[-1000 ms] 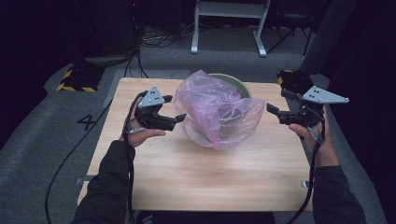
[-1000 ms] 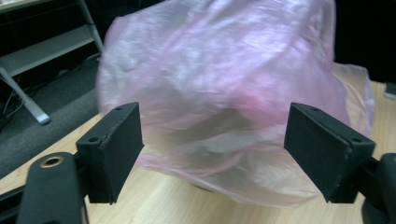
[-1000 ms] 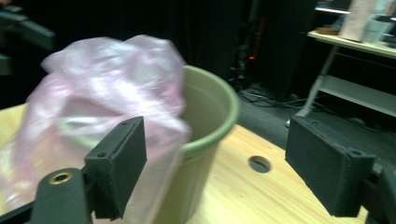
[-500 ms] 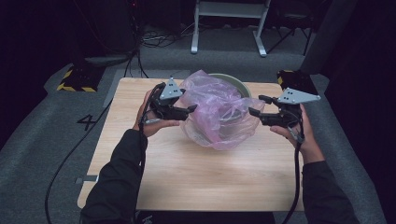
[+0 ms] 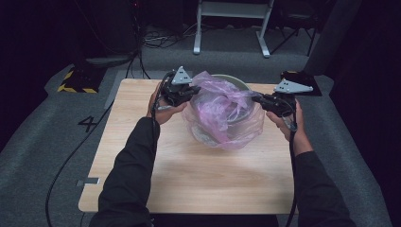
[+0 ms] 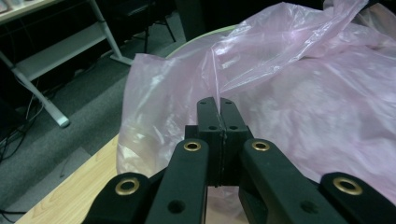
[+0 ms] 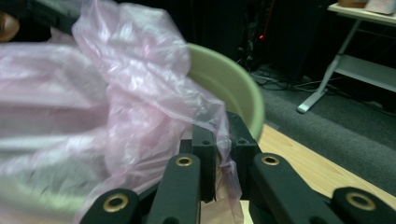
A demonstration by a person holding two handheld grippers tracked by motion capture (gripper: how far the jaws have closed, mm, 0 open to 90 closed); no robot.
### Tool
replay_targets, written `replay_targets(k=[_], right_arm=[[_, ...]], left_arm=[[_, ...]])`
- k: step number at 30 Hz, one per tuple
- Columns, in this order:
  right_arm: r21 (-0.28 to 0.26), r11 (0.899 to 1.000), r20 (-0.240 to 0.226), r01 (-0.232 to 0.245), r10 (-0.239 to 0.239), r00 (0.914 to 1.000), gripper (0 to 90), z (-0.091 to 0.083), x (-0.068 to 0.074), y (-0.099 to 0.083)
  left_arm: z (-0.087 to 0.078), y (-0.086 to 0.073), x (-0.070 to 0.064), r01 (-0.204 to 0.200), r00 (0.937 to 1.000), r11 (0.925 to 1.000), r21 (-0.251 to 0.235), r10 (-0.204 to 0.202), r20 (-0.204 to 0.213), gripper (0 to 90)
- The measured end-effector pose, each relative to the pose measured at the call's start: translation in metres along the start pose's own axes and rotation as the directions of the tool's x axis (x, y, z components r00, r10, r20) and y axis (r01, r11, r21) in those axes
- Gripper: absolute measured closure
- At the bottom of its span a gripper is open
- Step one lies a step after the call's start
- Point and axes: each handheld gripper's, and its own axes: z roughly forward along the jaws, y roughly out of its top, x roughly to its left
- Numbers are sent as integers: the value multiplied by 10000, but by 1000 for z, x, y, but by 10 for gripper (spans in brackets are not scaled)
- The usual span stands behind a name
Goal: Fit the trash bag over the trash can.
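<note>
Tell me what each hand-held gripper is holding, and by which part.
Both grip the pink plastic bag draped over the green bowl. The left hand-held gripper pinches a fold at its edge; the right hand-held gripper pinches the opposite edge.

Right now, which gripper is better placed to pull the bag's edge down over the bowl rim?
Probably right: the right gripper pinches the pink bag right beside the green bowl rim; the left gripper grips film farther off.

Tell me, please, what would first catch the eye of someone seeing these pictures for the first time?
The crumpled pink plastic bag draped over a pale green bowl near the far edge of the wooden table stands out at once. On either side, the left gripper and the right gripper each have their jaws shut on a fold of the bag, holding it between them.
</note>
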Motion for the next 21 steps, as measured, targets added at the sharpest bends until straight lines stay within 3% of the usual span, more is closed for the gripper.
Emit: replay_targets(k=[5, 10, 13, 18, 21], right_arm=[[-171, 9976, 844, -666, 678, 9941, 837, 7, -11, -1], [62, 9990, 1588, -440, 425, 9864, 842, 21, -13, 2], [118, 9993, 2021, -350, 319, 9789, 835, 29, -16, 2], [66, 9952, 2107, -981, 945, 9730, 830, 34, -26, 1], [472, 9867, 1845, -1553, 1442, 9722, 845, 39, -34, -1]], left_arm=[[11, -3, 16, 707, 9960, 9975, 79, -701, -549, 898], [26, -6, 23, 985, 9897, 9949, 240, -954, -1065, 898], [32, -6, 28, 1230, 9861, 9923, 149, -1205, -1142, 898], [39, -7, 30, 1189, 9838, 9922, 380, -1126, -1398, 897], [43, -13, 34, 1636, 9786, 9862, 251, -1591, -1307, 897]])
